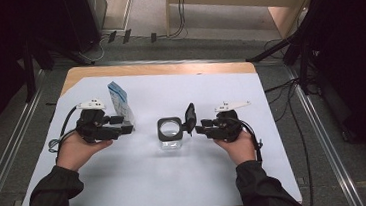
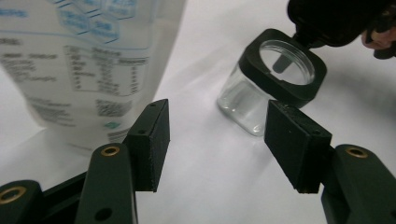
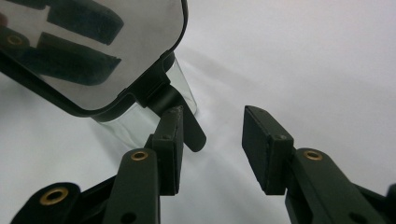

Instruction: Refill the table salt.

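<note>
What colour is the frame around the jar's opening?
Black, on the clear jar; the left gripper view shows it best.

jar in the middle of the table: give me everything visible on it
The jar is small, clear, glass-looking, with squarish rounded walls and a black square collar around a round mouth. Its hinged black lid stands flipped open on the side toward the right gripper; the lid's inner face looks shiny. It stands upright on the white table cover and looks empty. The right gripper's open jaws sit by the lid's hinge tab; contact is unclear. The left gripper stays apart.

- The pouch (image 2: 88,60) is running off the top and left edges of the left gripper view, its print blurring beyond reading.
- The jar's lid (image 3: 88,51) is getting cropped at the upper left of the right gripper view.
</note>
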`<state>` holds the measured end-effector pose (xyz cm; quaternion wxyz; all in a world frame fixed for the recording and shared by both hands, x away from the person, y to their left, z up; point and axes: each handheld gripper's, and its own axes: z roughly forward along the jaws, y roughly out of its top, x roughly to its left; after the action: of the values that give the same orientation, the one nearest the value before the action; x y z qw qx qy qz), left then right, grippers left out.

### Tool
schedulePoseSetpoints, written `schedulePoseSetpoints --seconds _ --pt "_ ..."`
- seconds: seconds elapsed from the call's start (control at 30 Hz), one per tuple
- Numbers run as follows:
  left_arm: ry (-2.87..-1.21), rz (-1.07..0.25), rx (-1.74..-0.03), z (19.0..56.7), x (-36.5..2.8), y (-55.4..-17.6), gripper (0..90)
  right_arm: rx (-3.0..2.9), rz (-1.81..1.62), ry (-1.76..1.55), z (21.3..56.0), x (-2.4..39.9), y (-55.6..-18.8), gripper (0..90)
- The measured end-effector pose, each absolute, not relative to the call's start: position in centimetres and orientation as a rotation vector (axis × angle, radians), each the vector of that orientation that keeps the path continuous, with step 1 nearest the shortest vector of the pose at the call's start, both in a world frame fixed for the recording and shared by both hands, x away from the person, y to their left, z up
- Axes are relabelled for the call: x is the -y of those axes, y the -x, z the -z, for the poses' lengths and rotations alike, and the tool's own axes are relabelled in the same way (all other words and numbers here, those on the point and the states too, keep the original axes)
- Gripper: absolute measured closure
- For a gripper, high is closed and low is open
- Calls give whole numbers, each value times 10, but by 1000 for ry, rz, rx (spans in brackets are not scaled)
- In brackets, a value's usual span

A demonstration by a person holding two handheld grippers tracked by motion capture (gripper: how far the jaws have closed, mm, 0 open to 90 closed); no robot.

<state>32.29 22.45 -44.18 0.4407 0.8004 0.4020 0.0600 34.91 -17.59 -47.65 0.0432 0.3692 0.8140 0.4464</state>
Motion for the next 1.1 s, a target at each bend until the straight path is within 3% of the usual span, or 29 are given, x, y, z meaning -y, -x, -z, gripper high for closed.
schedulePoseSetpoints --seconds 1.1 --pt "-1911 -354 -1180 412 -210 -350 408 -2462 -1312 -1188 482 185 -344 603"
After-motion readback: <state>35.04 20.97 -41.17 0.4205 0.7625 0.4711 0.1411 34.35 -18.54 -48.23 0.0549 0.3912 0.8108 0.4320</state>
